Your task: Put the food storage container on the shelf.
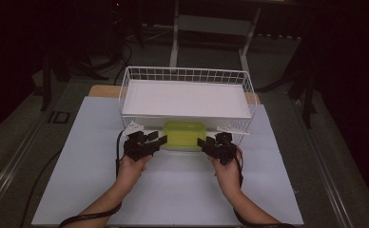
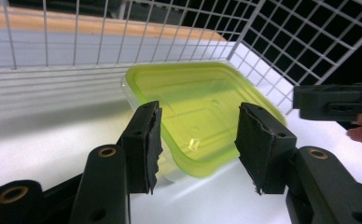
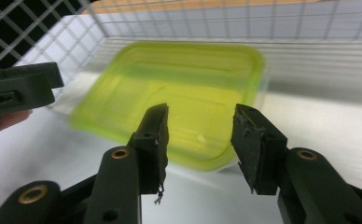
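Black hand-held gripper (image 2: 198, 144), brass rivets (pads frayed), trailing black cable.

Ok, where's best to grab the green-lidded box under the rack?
Probably by its two short ends, one gripper each side. The box lies flat, half under the wire rack, so its top is blocked. Left gripper and right gripper already flank it, open.
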Tool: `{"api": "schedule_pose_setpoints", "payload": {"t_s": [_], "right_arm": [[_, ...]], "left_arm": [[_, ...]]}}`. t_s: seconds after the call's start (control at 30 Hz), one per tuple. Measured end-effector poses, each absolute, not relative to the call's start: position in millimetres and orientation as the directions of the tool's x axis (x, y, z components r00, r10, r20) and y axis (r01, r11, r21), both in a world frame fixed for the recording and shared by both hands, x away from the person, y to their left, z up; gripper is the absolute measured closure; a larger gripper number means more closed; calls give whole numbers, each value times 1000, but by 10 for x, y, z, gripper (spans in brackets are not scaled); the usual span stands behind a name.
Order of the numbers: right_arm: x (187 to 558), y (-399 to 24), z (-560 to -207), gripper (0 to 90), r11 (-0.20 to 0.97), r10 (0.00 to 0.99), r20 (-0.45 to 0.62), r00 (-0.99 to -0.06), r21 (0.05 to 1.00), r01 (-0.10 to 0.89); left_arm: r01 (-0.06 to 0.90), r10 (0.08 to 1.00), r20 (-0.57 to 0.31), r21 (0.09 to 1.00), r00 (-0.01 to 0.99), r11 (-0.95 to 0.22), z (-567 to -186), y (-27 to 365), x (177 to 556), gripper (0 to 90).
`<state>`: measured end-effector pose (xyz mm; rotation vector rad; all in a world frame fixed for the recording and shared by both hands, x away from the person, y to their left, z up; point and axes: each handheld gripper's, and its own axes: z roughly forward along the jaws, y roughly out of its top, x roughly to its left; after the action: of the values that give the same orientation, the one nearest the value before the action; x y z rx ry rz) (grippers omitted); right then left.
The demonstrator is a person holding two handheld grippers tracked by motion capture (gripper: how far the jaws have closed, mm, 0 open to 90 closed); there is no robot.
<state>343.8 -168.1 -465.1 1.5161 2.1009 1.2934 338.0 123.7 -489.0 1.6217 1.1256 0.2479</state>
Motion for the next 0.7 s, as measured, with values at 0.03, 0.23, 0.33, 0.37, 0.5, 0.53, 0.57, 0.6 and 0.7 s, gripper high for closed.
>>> {"api": "schedule_pose_setpoints", "payload": {"t_s": [0.03, 0.23, 0.33, 0.37, 0.5, 0.53, 0.57, 0.6, 0.7], "right_arm": [[3416, -1667, -4648, 576, 74, 856, 280, -434, 766, 639], [3315, -1597, -4668, 704, 112, 850, 264, -456, 755, 646], [3268, -1526, -4720, 873, 142, 838, 263, -478, 740, 658], [3263, -1503, -4739, 890, 153, 834, 262, -485, 735, 661], [3251, -1420, -4823, 900, 189, 824, 252, -508, 722, 666], [3253, -1402, -4845, 900, 195, 823, 249, -510, 720, 666], [3258, -1388, -4867, 900, 201, 822, 247, -513, 717, 668], [3265, -1372, -4888, 900, 201, 822, 251, -512, 712, 673], [3299, -1329, -4951, 900, 209, 821, 250, -513, 704, 678]], "left_arm": [[530, 760, -367, 848, 536, 36, -4856, 1269, 3311, 502], [508, 761, -346, 861, 549, 25, -4803, 1334, 3151, 484], [502, 764, -338, 865, 550, 21, -4801, 1368, 3072, 407], [501, 763, -340, 865, 550, 25, -4807, 1375, 3060, 382], [502, 727, -363, 865, 583, 29, -4847, 1420, 3040, 288], [509, 715, -371, 860, 593, 24, -4876, 1420, 3029, 282], [509, 711, -369, 861, 599, 18, -4891, 1419, 3020, 265], [508, 702, -375, 861, 606, 21, -4907, 1412, 3011, 237], [499, 703, -355, 867, 617, -1, -4959, 1385, 2989, 138]]}}
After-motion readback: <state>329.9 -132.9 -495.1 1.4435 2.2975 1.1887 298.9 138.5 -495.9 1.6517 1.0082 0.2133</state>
